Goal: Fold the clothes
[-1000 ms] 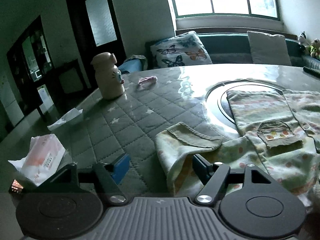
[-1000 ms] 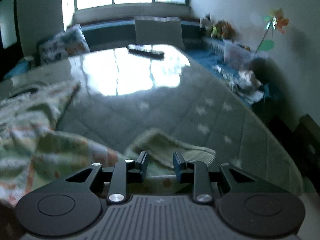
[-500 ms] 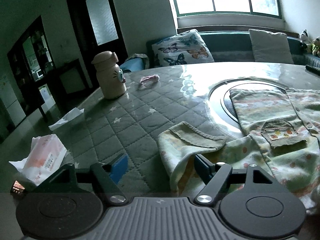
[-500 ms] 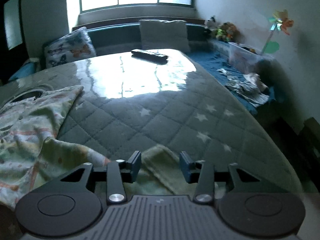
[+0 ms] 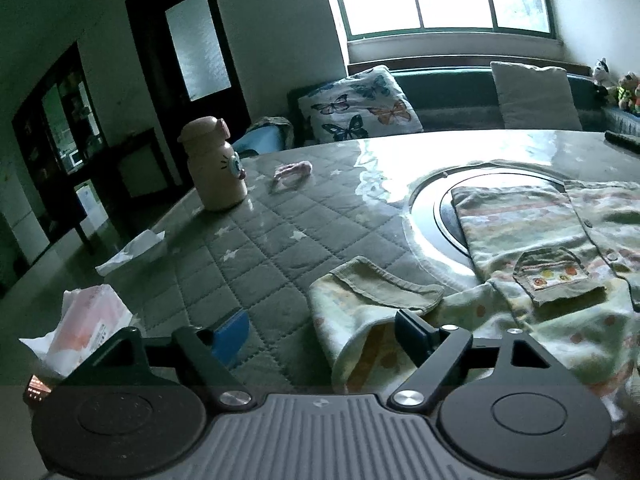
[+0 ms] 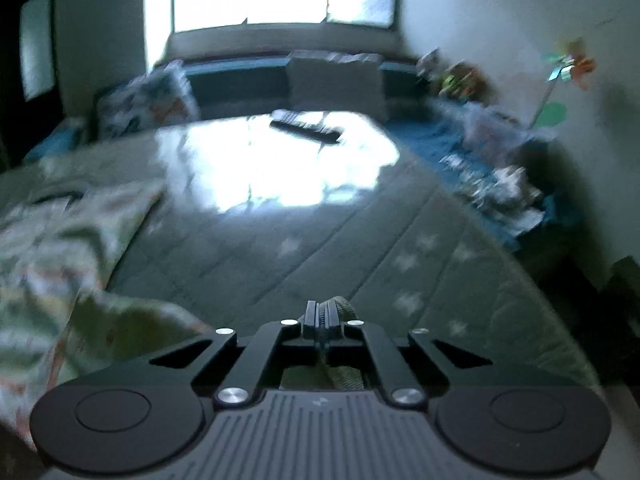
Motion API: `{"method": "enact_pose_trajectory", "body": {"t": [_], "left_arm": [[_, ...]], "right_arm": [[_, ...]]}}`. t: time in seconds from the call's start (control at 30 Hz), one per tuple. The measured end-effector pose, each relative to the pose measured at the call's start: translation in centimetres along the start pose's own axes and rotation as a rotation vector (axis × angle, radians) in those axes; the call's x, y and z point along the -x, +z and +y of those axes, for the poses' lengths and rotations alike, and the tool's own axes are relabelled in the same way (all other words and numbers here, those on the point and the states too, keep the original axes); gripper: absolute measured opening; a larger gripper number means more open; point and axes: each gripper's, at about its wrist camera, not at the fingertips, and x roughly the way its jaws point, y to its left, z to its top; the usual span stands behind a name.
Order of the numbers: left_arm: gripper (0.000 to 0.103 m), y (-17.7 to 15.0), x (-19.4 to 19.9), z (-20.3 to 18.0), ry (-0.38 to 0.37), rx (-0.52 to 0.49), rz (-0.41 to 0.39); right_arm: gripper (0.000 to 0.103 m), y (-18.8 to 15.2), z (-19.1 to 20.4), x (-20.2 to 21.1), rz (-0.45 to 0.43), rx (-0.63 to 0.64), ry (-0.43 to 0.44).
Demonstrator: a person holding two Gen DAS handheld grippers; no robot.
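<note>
A pale patterned child's shirt (image 5: 520,240) with a small pocket lies spread on the quilted table cover (image 5: 248,248). Its left sleeve with an olive cuff (image 5: 376,284) lies just ahead of my left gripper (image 5: 320,330), which is open, its right finger over the sleeve fabric. In the right wrist view the shirt (image 6: 60,248) lies at the left, blurred. My right gripper (image 6: 325,316) is shut on the olive cuff of the other sleeve (image 6: 343,307), low over the table.
A cream bottle (image 5: 214,166), a pink scrap (image 5: 291,170), crumpled tissue (image 5: 132,248) and a tissue pack (image 5: 86,322) sit on the table's left side. A remote (image 6: 306,131) lies at the far edge. A sofa with cushions (image 5: 360,106) stands behind.
My right gripper has closed on the sleeve cuff that lay between its open fingers. The right view is now blurred by motion. My left gripper has barely moved.
</note>
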Motion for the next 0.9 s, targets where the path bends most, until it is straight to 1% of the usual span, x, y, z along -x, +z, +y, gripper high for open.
{"method": "enact_pose_trajectory", "body": {"t": [0.1, 0.13, 0.17, 0.2, 0.27, 0.33, 0.43, 0.5, 0.53, 0.57, 0.67, 0.73, 0.8, 0.9], "left_arm": [[0.083, -0.1, -0.1, 0.1, 0.004, 0.004, 0.01], [0.083, -0.2, -0.1, 0.1, 0.004, 0.005, 0.01], [0.084, -0.2, -0.1, 0.1, 0.004, 0.006, 0.011], [0.084, -0.2, -0.1, 0.1, 0.002, 0.005, 0.01], [0.084, -0.1, 0.0, 0.0, -0.001, 0.002, 0.006], [0.084, 0.0, 0.1, -0.2, -0.004, -0.001, 0.001], [0.084, 0.1, 0.3, -0.4, -0.015, -0.009, -0.01], [0.084, 0.0, 0.5, -0.7, -0.022, -0.022, -0.018], [0.084, 0.0, 0.5, -0.9, -0.028, -0.032, -0.023], [0.084, -0.1, 0.6, -1.0, -0.034, -0.041, -0.028], [0.082, -0.1, 0.7, -1.7, -0.052, -0.085, -0.049], [0.079, -0.1, 0.7, -2.4, -0.063, -0.128, -0.065], [0.079, -0.2, 0.6, -3.2, -0.083, -0.196, -0.082], [0.073, -0.5, -0.3, -4.4, -0.077, -0.286, -0.087]], "right_arm": [[0.002, 0.5, -1.1, 0.1, -0.02, -0.033, -0.038], [0.004, 0.7, -1.5, 0.2, -0.027, -0.044, -0.051], [0.006, 0.7, -1.5, 0.4, -0.026, -0.048, -0.042], [0.009, 0.5, -1.6, 0.6, -0.025, -0.051, -0.028], [0.017, 0.3, -1.3, 0.8, -0.022, -0.028, -0.035], [0.021, -0.1, -0.9, 0.8, -0.012, -0.026, -0.017], [0.039, -0.5, -0.5, 0.4, 0.005, -0.021, 0.006], [0.039, -0.7, 0.1, 0.0, 0.02, -0.013, 0.014], [0.041, -0.9, 0.4, -0.2, 0.027, -0.012, 0.016], [0.046, -1.0, 0.6, -0.4, 0.033, -0.012, 0.017], [0.057, -1.2, 1.0, -0.7, 0.038, -0.012, 0.019], [0.061, -1.3, 1.3, -0.8, 0.038, -0.009, 0.02], [0.064, -1.4, 1.5, -0.9, 0.037, -0.008, 0.023], [0.07, -1.4, 1.5, -1.0, 0.038, -0.021, 0.027]]}}
